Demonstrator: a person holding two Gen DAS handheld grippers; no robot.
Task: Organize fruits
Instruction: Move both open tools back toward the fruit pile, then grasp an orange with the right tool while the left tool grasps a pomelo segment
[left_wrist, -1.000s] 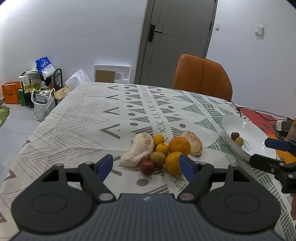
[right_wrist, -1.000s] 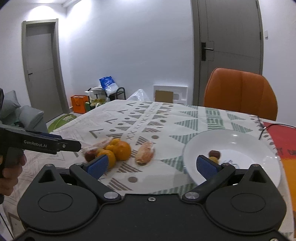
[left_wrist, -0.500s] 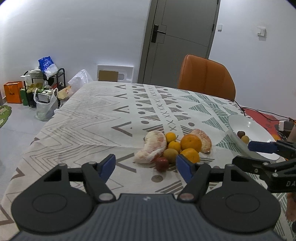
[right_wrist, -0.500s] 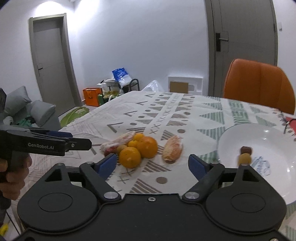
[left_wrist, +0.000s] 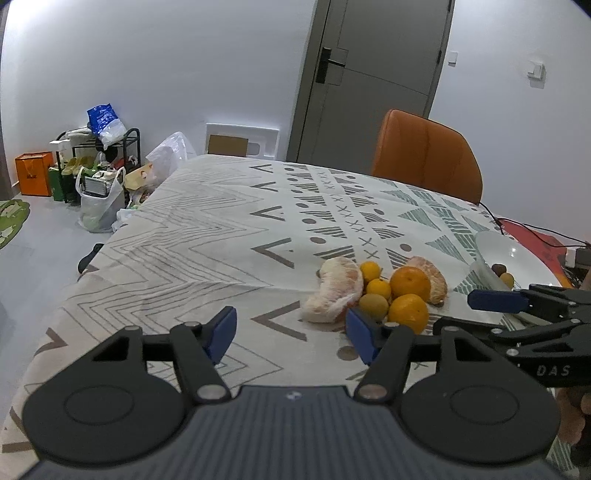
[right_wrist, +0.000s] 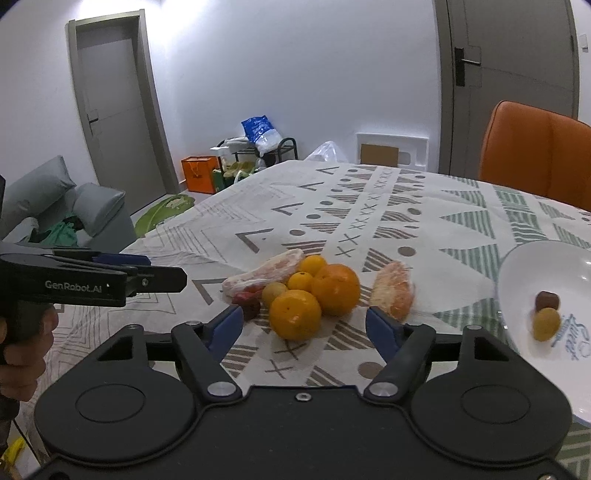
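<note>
Your right gripper (right_wrist: 304, 326) is lined up on the nearest orange (right_wrist: 294, 314), its jaws closing with the fruit ahead of them, not yet pinched. Your left gripper (left_wrist: 291, 330) is closing on nothing, left of that orange. The white plate (right_wrist: 517, 266) lies to the orange's right across bare tablecloth (right_wrist: 424, 236), leaving a free path there.

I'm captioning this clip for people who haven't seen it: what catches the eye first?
A heap of bright oranges, small yellow fruits and peeled pomelo segments lies mid-table on the patterned tablecloth. To its right a white plate already holds two small fruits. The right gripper, jaws closing and empty, points at the heap.
</note>
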